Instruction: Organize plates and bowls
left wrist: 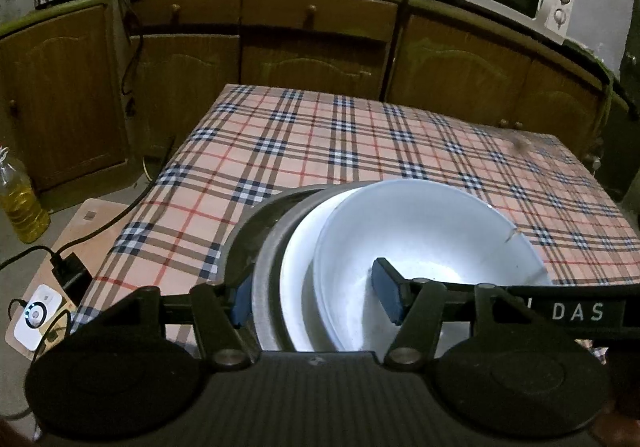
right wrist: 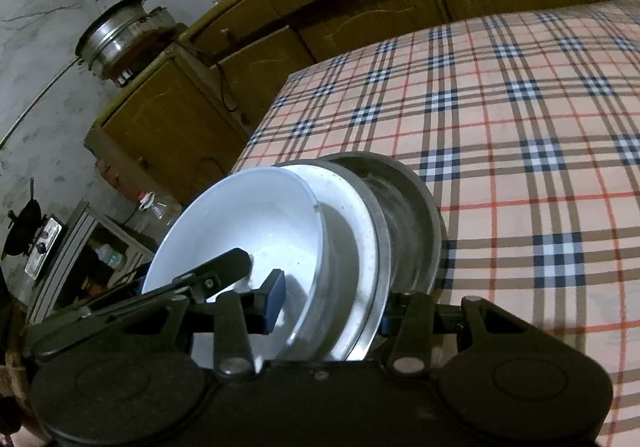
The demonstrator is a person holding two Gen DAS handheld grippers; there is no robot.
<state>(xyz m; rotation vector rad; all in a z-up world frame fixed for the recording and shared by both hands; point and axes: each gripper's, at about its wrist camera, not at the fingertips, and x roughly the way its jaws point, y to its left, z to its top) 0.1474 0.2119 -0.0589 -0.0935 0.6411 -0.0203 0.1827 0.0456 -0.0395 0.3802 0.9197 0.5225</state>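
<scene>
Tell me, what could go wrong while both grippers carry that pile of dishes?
The white bowl sits loose and off-centre on the white plate inside the metal dish, so a tilt might slide it out. Each gripper, left and right, clamps only the pile's edge, so uneven motion could loosen a grip. The table is near: a hard set-down might chip something.

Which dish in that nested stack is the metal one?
The outermost, at the bottom: the grey steel basin. The two bowls nested inside it are white.
</scene>
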